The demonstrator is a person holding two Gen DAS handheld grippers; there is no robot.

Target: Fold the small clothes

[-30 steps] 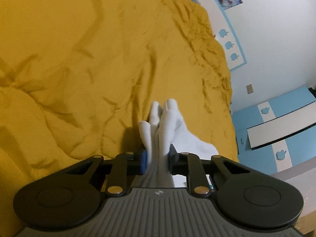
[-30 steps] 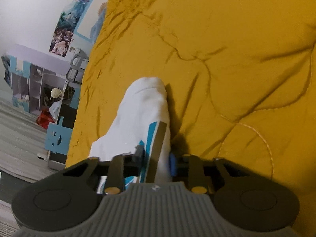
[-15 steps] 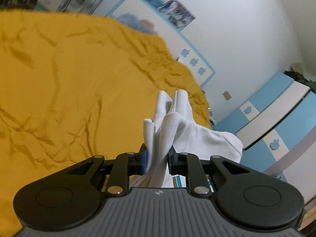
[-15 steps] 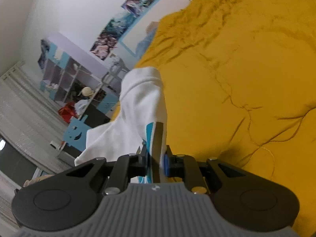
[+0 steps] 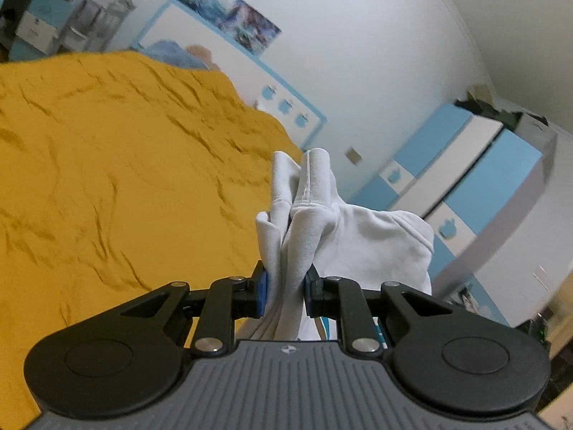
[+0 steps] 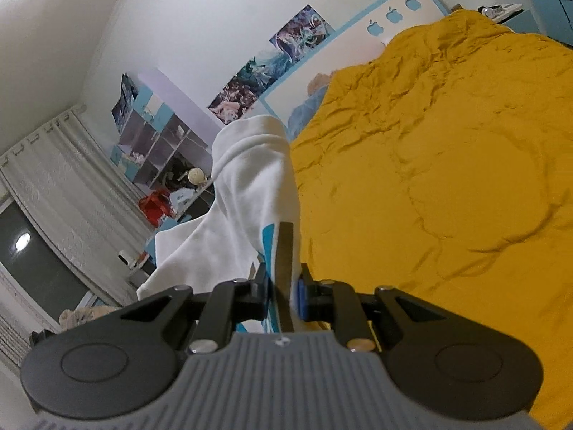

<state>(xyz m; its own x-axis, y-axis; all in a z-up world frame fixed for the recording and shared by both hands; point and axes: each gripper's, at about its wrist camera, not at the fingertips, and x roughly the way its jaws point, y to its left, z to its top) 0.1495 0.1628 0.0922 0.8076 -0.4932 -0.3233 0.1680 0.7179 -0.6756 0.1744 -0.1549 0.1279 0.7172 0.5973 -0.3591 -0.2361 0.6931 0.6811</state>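
A small white garment with a blue and brown print is held up in the air above a bed with a mustard-yellow quilt. My left gripper is shut on a bunched white edge of it. My right gripper is shut on another part, where the blue and brown stripe shows between the jaws. The cloth hangs between the two grippers, lifted off the quilt. Most of the garment's shape is hidden by its folds.
The headboard with apple shapes stands at the far end of the bed. A blue and white wardrobe stands to the right of the bed. Shelves and a curtained window are to the left.
Both grippers have lifted the garment off the quilt and tilted upward, so the walls and furniture now show beyond the bed. Both stay shut on the cloth.
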